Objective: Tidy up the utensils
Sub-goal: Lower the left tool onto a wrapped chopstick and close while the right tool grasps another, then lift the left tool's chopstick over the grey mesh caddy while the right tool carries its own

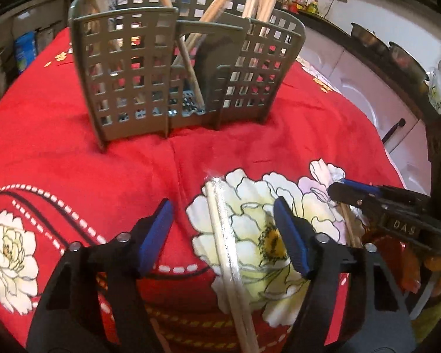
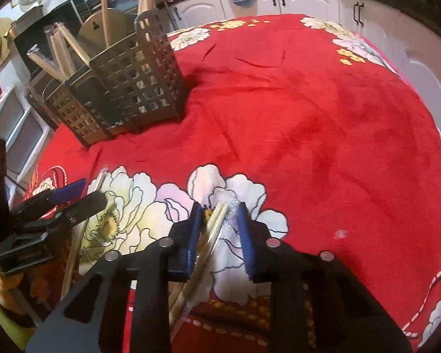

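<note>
- while straddling a plastic-wrapped chopstick pair (image 1: 225, 235) in the left wrist view, left gripper (image 1: 223, 235) half spread, blue pads on either side of the pair and not yet pressing it: released, nothing grasped.
- could pinch only the slippery wrapper, or catch one stick and let the other slide out; could also drag the soft cloth up with the pads.
- grey slotted utensil caddy (image 1: 126, 67) upright farther back, already bristling with wooden chopsticks, so could foul a new pair on the way in.
- red floral tablecloth (image 1: 58, 153), creased; dark kitchen counter with bottles behind.
- seen from the right wrist view, right gripper (image 2: 219, 226) narrowed around a second wrapped pair (image 2: 217, 220), left pad against it, right pad close beside; cannot tell whether truly clenched.
- could twist the sticks crooked if gripped off-centre; could bump the left gripper just beside.
- same cloth (image 2: 323, 117) and caddy (image 2: 126, 79); white cabinet doors (image 2: 308, 0) beyond.
</note>
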Available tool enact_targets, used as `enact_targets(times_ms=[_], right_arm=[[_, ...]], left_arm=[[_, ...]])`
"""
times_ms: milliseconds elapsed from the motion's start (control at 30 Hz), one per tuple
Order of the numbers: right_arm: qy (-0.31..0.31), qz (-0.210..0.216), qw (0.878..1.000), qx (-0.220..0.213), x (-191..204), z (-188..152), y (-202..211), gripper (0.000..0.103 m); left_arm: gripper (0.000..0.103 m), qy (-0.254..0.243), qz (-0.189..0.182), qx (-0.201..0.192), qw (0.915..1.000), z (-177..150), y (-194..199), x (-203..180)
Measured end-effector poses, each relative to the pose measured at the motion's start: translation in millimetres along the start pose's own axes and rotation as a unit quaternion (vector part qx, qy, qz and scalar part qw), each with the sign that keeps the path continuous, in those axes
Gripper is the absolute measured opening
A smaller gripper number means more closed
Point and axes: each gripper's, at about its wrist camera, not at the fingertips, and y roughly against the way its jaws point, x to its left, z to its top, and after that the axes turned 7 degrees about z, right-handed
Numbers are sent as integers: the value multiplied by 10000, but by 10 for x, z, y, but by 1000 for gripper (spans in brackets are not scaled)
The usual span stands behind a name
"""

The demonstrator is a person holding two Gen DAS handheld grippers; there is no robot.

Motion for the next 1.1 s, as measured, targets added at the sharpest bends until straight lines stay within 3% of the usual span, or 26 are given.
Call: enact_targets(times_ms=[133,233,333,600,867,1100], right_arm=[[152,287,9994,-89,77,23,16,9],[312,443,9984,-150,167,35,41,8],[400,523,9977,-185,239,54,64,7],[525,707,9954,-383,404,140,220,6],[860,909,9895,-728,720,195,486,5],[1116,987,9835,-1026,932,296,700,5]], left_arm=[[45,-86,80,20,9999,37,-44,-32],[33,-180,221,12,9996,59,-61,-34],[11,-215,268,42,9994,97,-87,-1],[8,71,-42,-158,9998,160,106,161],[7,209,-304,-759,9964,326,658,253],[4,169,-259,-1270,9914,496,1050,300]])
